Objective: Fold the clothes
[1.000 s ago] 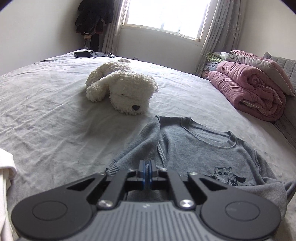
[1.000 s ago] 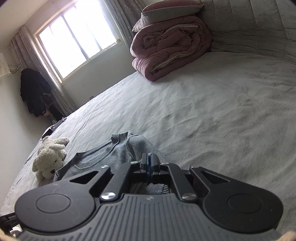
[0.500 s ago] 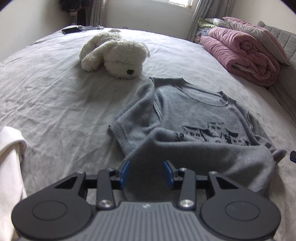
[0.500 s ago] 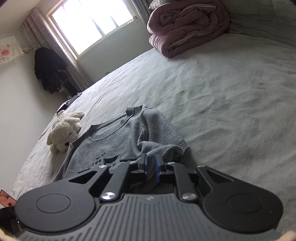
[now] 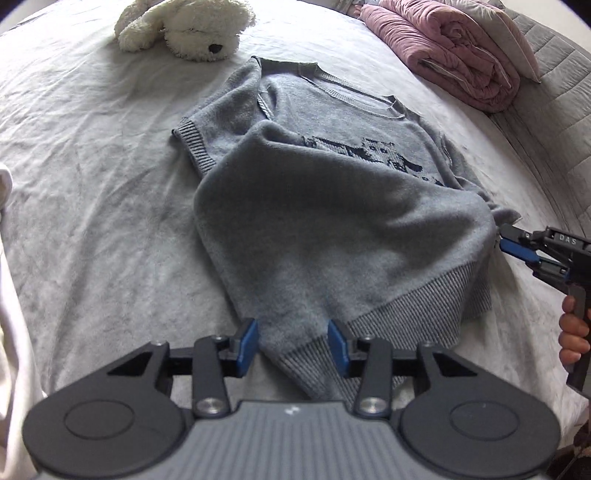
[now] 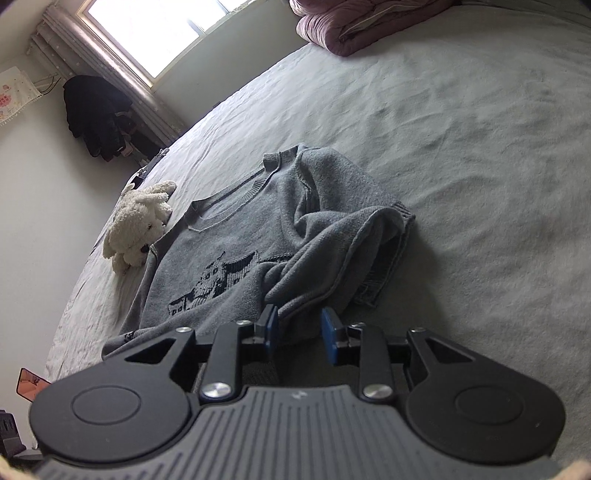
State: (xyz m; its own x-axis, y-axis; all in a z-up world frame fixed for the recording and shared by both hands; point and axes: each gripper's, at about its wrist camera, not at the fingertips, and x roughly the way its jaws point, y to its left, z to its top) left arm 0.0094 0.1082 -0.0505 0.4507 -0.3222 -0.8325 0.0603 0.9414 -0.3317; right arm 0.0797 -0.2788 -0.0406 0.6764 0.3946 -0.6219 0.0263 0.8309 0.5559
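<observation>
Sweater [image 5: 332, 206] of soft grey knit, ribbed hem doubled over, between spread left claw [image 5: 292, 345] and right claw [image 6: 300, 332]

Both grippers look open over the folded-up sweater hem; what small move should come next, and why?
Probably draw both grippers back clear of the sweater. The left gripper and right gripper are open, and the hem lies doubled over the chest, so this fold looks placed.

A white plush dog [image 5: 188, 29] lies on the grey bed [image 5: 92, 155] toward its far edge. A rolled pink quilt [image 5: 458, 62] sits at the far right corner, a pillow [image 5: 513, 40] leaning on it. Beyond the far edge, dark clothes [image 6: 96, 114] hang beside a bright window [image 6: 162, 33]. White cloth [image 5: 11, 295] shows at the near left edge.
</observation>
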